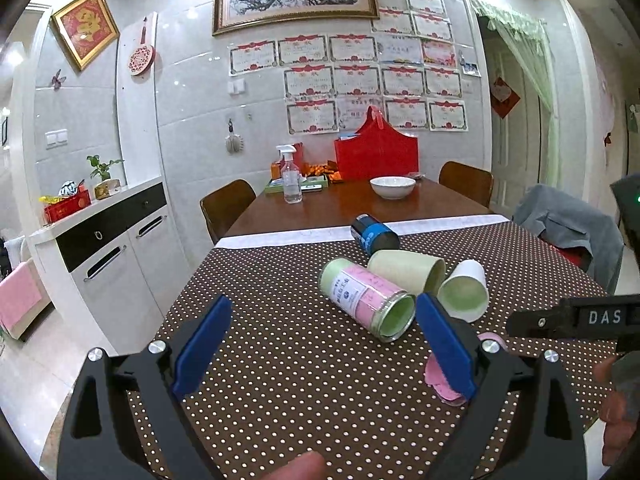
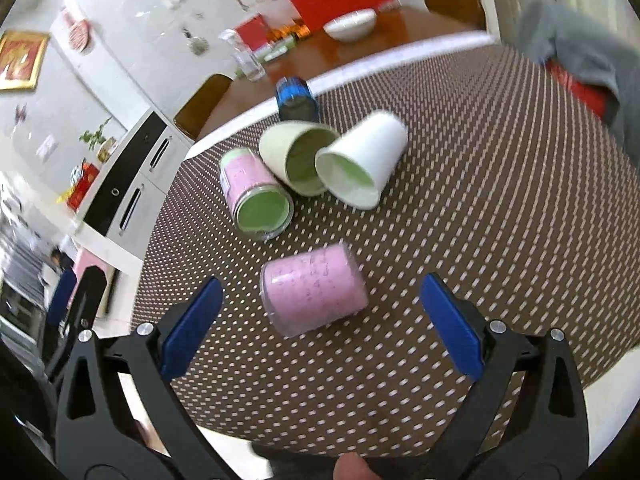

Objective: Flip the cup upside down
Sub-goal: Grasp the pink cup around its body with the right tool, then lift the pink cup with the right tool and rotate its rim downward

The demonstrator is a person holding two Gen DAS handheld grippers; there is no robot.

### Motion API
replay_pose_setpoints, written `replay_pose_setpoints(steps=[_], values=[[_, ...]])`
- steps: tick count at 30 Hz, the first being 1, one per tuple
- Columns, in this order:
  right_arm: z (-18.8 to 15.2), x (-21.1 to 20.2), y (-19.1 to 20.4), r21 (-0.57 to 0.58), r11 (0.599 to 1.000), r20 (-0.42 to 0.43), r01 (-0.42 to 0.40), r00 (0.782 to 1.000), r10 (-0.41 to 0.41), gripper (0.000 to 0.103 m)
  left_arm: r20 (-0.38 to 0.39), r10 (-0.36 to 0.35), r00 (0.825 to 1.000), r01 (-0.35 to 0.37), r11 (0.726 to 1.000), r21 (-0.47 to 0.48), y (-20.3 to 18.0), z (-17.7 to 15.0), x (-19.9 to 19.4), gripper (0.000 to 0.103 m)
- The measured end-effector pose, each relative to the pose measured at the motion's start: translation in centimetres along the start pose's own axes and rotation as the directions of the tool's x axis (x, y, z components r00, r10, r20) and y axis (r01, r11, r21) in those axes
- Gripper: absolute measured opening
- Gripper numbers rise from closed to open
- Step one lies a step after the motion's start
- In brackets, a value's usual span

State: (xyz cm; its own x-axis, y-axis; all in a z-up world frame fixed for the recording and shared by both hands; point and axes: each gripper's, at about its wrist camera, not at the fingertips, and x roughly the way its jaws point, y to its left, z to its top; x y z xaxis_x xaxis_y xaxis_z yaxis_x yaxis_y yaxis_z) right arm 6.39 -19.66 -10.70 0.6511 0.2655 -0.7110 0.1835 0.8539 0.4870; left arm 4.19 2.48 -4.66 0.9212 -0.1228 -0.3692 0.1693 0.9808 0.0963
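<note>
The dotted cloth on the table lies bare between the blue fingers of the left hand-held gripper, giving open passage up to the clear jar with the pink label. Behind it the cream cup and the white paper cup crowd together, touching or nearly so, with the blue can just beyond, so no gap shows among them. The pink cup lies on its side near the right hand-held gripper, apart from the cluster, with bare cloth around it. The right half of the cloth is unobstructed as far as the grey jacket.
</note>
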Motion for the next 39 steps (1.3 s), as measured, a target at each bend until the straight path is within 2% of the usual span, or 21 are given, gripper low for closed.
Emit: replay_pose_setpoints(steps=[4, 7, 14, 21, 25, 30, 33, 39], values=[[-0.3, 1.8, -0.3, 0.132, 0.991, -0.093, -0.023, 0.995, 0.036, 0.097, -0.002, -0.004, 1.0, 0.004, 1.0, -0.015, 1.1, -0.6, 0.6, 0.092], [-0.5, 3.2, -0.6, 0.228, 0.974, -0.151, -0.011, 0.987, 0.047, 0.097, -0.009, -0.008, 1.0, 0.007, 1.0, -0.012, 1.6, -1.1, 1.1, 0.092], [0.3, 4.4, -1.1, 0.372, 0.925, -0.189, 0.072, 0.982, 0.0, 0.097, -0.042, 0.007, 0.999, -0.006, 1.0, 0.008, 2.5, -1.8, 2.6, 0.092], [1.6, 5.7, -1.7, 0.48, 0.866, -0.247, 0.139, 0.969, -0.019, 0.096, -0.097, -0.039, 0.995, 0.04, 0.999, 0.007, 2.8, -1.6, 5.4, 0.092], [1.8, 6.7, -1.6, 0.501, 0.846, -0.283, 0.182, 0.958, -0.038, 0.09, -0.118, -0.071, 0.99, 0.074, 0.997, 0.026, 2.2, -1.2, 7.0, 0.092], [2.0, 8.3, -1.0, 0.502, 0.831, -0.339, 0.241, 0.938, -0.068, 0.089, -0.153, -0.113, 0.982, 0.123, 0.991, 0.056, 1.0, -1.0, 9.3, 0.092], [1.9, 8.9, -0.7, 0.479, 0.834, -0.363, 0.275, 0.927, -0.097, 0.088, -0.171, -0.131, 0.976, 0.144, 0.988, 0.062, 0.6, -1.0, 10.4, 0.092], [2.4, 9.6, 0.5, 0.398, 0.868, -0.376, 0.298, 0.916, -0.142, 0.085, -0.2, -0.145, 0.969, 0.157, 0.986, 0.049, 0.8, -1.3, 12.1, 0.092]])
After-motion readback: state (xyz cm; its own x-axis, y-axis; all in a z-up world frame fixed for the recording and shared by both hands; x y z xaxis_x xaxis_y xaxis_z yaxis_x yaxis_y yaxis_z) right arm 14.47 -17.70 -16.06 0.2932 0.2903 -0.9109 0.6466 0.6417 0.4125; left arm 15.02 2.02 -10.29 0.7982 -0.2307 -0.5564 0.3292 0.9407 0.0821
